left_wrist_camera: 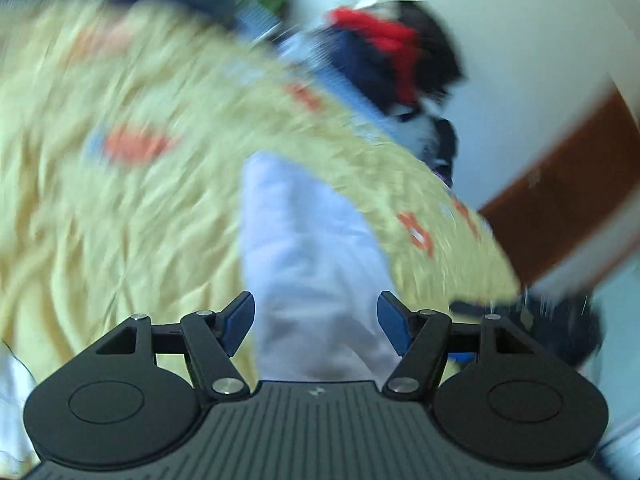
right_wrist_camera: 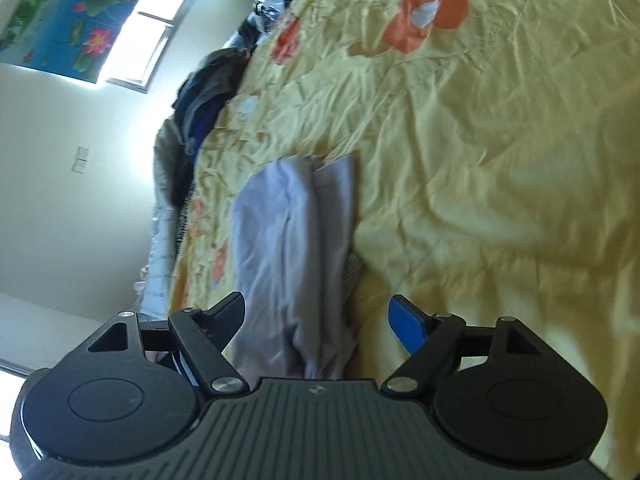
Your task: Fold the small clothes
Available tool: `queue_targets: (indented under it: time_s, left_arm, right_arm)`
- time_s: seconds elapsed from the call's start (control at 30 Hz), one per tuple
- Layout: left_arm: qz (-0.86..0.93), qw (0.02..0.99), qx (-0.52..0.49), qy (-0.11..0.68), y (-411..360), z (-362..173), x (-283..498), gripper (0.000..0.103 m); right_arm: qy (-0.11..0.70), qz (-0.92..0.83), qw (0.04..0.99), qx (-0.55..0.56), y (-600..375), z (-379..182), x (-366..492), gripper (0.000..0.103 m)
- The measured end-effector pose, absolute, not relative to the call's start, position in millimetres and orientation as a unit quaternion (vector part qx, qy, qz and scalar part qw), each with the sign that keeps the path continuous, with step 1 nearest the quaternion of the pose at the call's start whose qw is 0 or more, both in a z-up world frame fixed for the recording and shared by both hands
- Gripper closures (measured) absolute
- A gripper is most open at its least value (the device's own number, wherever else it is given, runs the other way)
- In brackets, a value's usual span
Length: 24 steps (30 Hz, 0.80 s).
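Left gripper and right gripper both spread; pale garment at 12 o'clock on yellow bedspread.

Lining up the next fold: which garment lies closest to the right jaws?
The pale lavender garment, flat on the yellow bedspread between the open jaws; the dark clothes pile lies at the bed's edge.

A yellow bedspread printed with orange flowers covered the bed, wrinkled all over. Along its far edge lay a heap of dark clothes, and beyond it a lotus-pattern curtain hung beside a bright window. In the blurred left wrist view, a red-and-navy bundle, possibly more clothing, sat past the bedspread's edge.
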<state>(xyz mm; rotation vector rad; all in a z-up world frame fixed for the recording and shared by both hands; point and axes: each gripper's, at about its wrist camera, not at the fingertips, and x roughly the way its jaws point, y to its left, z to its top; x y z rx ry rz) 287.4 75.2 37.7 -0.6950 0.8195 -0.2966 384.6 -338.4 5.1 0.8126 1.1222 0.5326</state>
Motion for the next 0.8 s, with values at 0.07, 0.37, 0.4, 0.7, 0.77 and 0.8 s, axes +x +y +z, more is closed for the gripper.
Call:
queue_targets:
  time_s: [0.07, 0.37, 0.4, 0.7, 0.77, 0.8]
  left_arm:
    - [-0.127, 0.821, -0.37, 0.415, 86.3, 20.6, 304.4, 0.036]
    - [-0.145, 0.777, -0.431, 0.436, 77.7, -7.0, 339.5, 0.042]
    - [-0.14, 0.776, -0.428, 0.442, 75.5, -8.4, 343.1, 0.058]
    - [-0.129, 0.812, -0.349, 0.451, 61.0, 15.9, 345.3, 0.09]
    - [-0.135, 0.82, -0.336, 0.443, 64.3, 27.8, 342.1, 0.091]
    - [-0.135, 0.824, -0.333, 0.439, 68.8, 34.4, 340.8, 0.091]
  right_arm:
    - [0.519, 0.246, 0.733, 0.365, -333.3, 0.1, 394.8, 0.026]
    - [0.545, 0.286, 0.704, 0.356, -283.7, -15.9, 414.3, 0.025]
    - [0.547, 0.289, 0.699, 0.358, -279.9, -16.1, 416.1, 0.028]
    - [0.55, 0.287, 0.725, 0.301, -256.8, -11.4, 412.5, 0.079]
    - [0.541, 0.298, 0.724, 0.306, -251.5, -6.3, 410.1, 0.08]
    - [0.538, 0.306, 0.722, 0.31, -247.4, -4.0, 410.1, 0.08]
